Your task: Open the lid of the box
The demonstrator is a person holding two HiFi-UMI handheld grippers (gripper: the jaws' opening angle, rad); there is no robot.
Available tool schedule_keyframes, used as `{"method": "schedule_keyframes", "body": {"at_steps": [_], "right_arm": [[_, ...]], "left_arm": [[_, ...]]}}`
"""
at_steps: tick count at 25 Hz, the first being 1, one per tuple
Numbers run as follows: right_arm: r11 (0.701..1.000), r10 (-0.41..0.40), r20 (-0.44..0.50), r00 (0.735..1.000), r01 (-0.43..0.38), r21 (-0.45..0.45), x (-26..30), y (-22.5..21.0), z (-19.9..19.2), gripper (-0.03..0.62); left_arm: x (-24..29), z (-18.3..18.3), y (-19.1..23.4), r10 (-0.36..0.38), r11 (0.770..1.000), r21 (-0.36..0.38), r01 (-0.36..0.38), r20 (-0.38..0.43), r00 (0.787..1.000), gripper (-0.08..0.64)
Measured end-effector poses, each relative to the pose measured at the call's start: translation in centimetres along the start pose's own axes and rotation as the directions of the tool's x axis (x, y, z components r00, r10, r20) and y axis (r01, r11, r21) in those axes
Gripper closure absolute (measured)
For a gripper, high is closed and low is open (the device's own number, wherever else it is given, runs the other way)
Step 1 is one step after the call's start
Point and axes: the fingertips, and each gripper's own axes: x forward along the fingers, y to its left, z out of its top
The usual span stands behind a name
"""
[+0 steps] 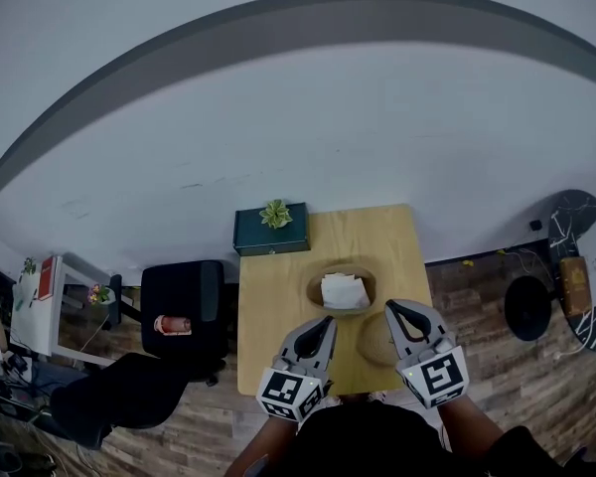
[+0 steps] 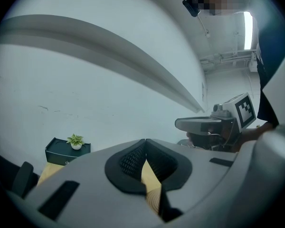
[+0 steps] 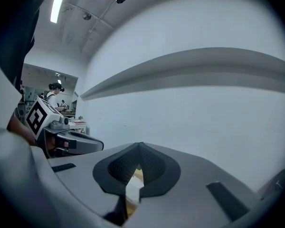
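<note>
While lid (image 1: 372,342) lies aside, box (image 1: 313,288) sits open.

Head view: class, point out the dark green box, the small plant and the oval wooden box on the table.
dark green box (image 1: 270,243), head view, on its front face.
small plant (image 1: 275,213), head view, on its leaves.
oval wooden box (image 1: 313,289), head view, on its left rim.

Left gripper (image 1: 321,332) and right gripper (image 1: 401,318) held side by side, apart, both pointing forward and about level. Both sets of jaws closed tip to tip, nothing between them. Marker cubes face up. Left forearm (image 1: 253,455) and right forearm (image 1: 467,417) come in from below.
</note>
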Motion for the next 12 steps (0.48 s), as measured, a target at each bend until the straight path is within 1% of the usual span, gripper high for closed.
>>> {"method": "schedule_keyframes", "body": {"at_steps": [3, 8, 12], "right_arm": [[1.0, 0.001, -0.012, 1.0, -0.001, -0.019, 0.0, 0.1, 0.2, 0.574], [1.0, -0.003, 0.015, 1.0, 0.004, -0.024, 0.1, 0.2, 1.3, 0.574], [0.998, 0.011, 0.024, 1.0, -0.01, -0.065, -0.1, 0.3, 2.0, 0.574]], "left_arm": [[-0.1, 0.2, -0.1, 0.006, 1.0, -0.001, -0.006, 0.005, 1.0, 0.541], [-0.1, 0.9, 0.2, 0.004, 1.0, -0.02, -0.004, 0.025, 1.0, 0.541], [-0.3, 1.6, -0.1, 0.002, 1.0, -0.016, -0.001, 0.038, 0.999, 0.541]]}}
